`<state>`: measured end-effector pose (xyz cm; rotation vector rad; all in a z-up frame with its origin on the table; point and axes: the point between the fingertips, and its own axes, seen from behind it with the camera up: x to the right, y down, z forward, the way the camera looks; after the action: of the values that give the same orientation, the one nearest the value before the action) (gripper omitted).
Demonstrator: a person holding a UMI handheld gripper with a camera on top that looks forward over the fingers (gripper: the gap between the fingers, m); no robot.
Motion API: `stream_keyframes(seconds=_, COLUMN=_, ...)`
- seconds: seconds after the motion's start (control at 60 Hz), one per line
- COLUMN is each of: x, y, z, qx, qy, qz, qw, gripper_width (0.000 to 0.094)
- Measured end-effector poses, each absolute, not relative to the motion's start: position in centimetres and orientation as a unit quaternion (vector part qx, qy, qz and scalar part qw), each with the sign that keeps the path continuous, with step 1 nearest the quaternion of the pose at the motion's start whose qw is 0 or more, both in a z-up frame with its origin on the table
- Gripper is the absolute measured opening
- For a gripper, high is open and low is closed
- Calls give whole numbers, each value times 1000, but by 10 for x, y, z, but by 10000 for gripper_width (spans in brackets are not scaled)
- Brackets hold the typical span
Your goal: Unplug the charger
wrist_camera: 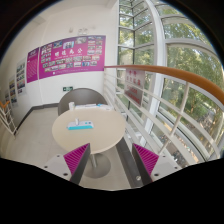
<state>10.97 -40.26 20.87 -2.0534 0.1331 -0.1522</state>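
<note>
**Gripper poised above a round table in a glazed corridor**

The gripper [110, 160] is hovering high over the scene, looking down and forward along its two fingers. The jaws are standing open — the magenta pads [75, 155] are sitting well apart, and nothing is being held between them.

Between and just beyond the fingers, a round white table [88, 135] is standing on a single pedestal base. A small object with a teal or blue part [81, 125] is lying on the tabletop, left of its centre; it is too small to say with certainty that this is the charger, and no cable or socket can be made out. The object is resting on the table, apart from both fingers.

Behind the table, a grey chair [82, 98] is facing it, its curved back rising just past the far rim. Farther on, a white wall is carrying a row of magenta posters [72, 55].

To the right, a wooden handrail [165, 72] is running above a glass balustrade, and tall windows [170, 45] are showing green trees outside. The pale floor [35, 135] is spreading around the table's base — bright where daylight is reaching it.
</note>
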Motion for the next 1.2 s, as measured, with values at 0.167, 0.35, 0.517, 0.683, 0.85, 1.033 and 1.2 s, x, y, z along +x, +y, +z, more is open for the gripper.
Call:
stream_keyframes(seconds=0.167, x=96, y=-410, z=182, qx=-868, qy=52, qz=-67, qw=489, gripper_width=857)
stream_keyframes(seconds=0.35, x=54, y=-403, z=147, qx=-890, qy=27, qz=-50, qw=452, gripper_width=858)
stream_keyframes(seconds=0.517, x=-17, y=-330, z=120, qx=-891, qy=-11, qz=-11, qw=454, gripper_width=859)
stream_keyframes(seconds=0.683, x=-72, y=-219, z=112, qx=-876, qy=-34, qz=6, qw=481, gripper_width=860)
stream_keyframes(seconds=0.85, x=-96, y=-117, z=88, qx=-871, qy=-20, qz=11, qw=491, gripper_width=852)
stream_keyframes(seconds=1.033, x=-85, y=-31, z=47, qx=-870, qy=4, qz=6, qw=492, gripper_width=709)
stream_keyframes(seconds=1.2, x=-82, y=-1, z=21, qx=-873, qy=6, qz=-1, qw=488, gripper_width=324)
